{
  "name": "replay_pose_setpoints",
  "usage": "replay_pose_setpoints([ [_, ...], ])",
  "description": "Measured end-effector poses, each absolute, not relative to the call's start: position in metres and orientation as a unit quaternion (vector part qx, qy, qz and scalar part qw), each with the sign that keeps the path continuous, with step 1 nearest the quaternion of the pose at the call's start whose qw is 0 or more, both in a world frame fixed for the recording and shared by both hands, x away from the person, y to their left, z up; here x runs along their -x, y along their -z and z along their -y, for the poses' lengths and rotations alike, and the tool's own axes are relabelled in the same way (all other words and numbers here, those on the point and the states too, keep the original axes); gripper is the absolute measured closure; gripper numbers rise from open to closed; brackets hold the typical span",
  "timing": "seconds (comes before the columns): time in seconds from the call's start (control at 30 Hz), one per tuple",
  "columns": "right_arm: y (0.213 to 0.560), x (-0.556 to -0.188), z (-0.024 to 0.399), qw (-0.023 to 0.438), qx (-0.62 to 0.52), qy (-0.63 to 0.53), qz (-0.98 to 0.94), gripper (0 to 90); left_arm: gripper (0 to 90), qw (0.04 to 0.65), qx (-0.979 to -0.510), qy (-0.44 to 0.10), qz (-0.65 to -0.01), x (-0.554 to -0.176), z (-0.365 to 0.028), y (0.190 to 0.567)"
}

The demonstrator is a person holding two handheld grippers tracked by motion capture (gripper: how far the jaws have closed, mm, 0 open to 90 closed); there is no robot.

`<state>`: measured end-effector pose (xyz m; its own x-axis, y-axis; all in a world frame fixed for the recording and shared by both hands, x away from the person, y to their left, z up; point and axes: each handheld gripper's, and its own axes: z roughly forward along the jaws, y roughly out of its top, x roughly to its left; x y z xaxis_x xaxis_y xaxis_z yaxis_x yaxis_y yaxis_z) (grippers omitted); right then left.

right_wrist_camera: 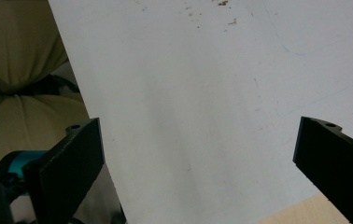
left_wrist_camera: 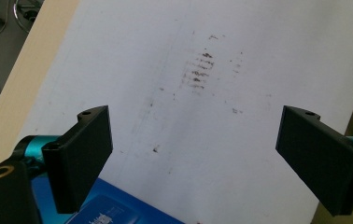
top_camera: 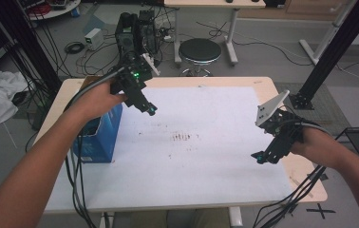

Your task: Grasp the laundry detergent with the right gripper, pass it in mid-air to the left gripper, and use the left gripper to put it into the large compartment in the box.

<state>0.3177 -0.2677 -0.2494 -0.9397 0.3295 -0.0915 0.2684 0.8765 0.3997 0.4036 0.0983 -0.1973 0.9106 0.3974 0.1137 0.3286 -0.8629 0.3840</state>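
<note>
The left gripper (top_camera: 150, 110), jaws apart and empty, is held above the blue box (top_camera: 102, 137) at frame left, apparently just after a drop-off; right gripper (top_camera: 259, 156) likewise spread, lower right; withdrawal judged next.

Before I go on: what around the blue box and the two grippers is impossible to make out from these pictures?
- Blue box: in the high view the left hand and forearm cover its top, so its contents are hidden; in the left gripper view the bottom edge cuts it off and its print is too blurred to read.
- Left gripper and right gripper: both open over the white sheet; how high they hang above it cannot be judged.
</note>
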Motion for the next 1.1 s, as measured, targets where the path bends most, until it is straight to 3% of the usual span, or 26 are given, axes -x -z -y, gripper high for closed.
replay_pose_setpoints([
  [0.33,0.25,-0.321,0.266,0.078,-0.169,-0.197,-0.963,1.0,10.9,0.172,-0.966,-0.088,-0.169,-0.412,-0.078,0.206],
  [1.1,0.245,-0.334,0.251,0.07,-0.16,-0.194,-0.965,1.0,10.9,0.176,-0.969,-0.084,-0.151,-0.424,-0.072,0.213],
])
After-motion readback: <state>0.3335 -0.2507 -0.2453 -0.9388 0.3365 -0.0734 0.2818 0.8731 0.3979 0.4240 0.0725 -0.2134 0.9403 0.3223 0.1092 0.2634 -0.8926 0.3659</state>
